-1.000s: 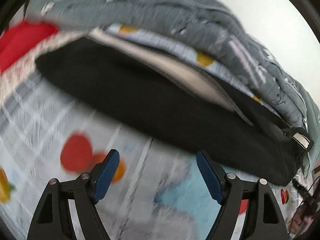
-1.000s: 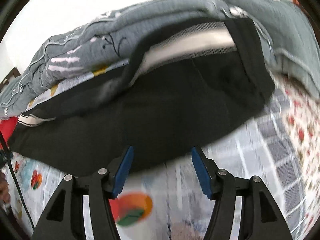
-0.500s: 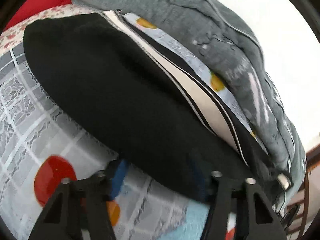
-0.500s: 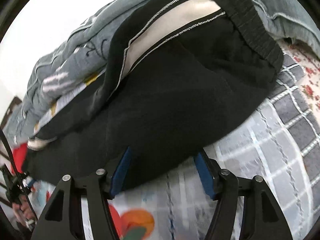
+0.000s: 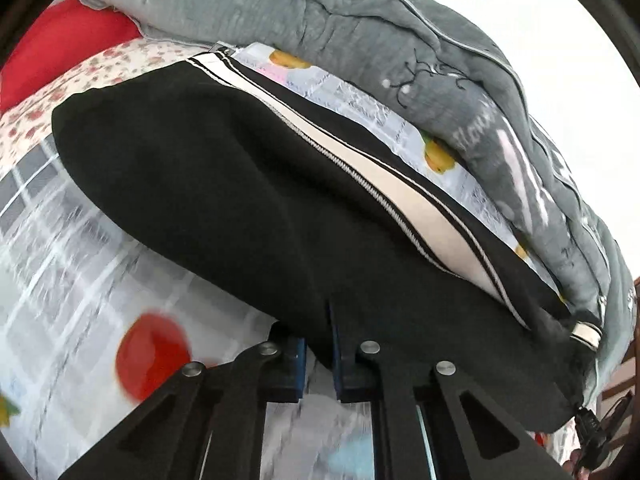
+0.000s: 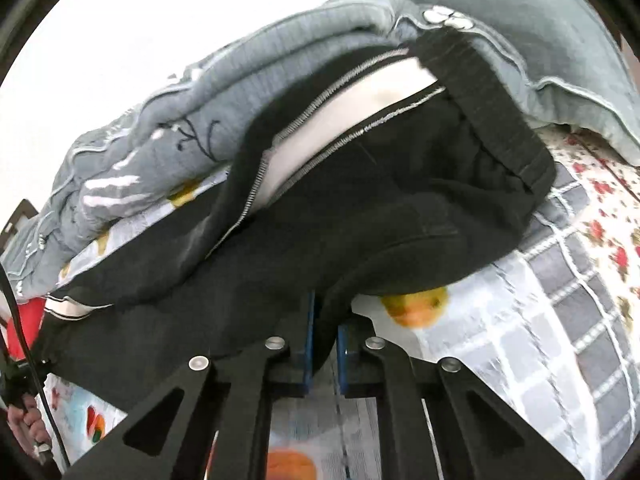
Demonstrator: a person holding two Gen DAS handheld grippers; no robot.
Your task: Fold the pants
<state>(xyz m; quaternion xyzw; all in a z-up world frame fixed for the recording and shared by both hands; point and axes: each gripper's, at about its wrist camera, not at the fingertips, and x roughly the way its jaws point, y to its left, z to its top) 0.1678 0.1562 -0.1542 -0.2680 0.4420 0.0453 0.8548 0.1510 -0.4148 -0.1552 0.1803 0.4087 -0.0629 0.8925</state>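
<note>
Black pants point(image 5: 240, 184) with a cream side stripe lie across the bedsheet point(image 5: 72, 280), fruit print and grey checks, far edge against a grey quilt point(image 5: 360, 36). Left gripper point(image 5: 318, 354) – jaws clamped on the near edge of the pants, cloth pinched between the blue pads. Right gripper point(image 6: 322, 340) – likewise closed on the near hem, close to the waistband point(image 6: 492, 120). Red pillow point(image 5: 60, 48) at the far left.
</note>
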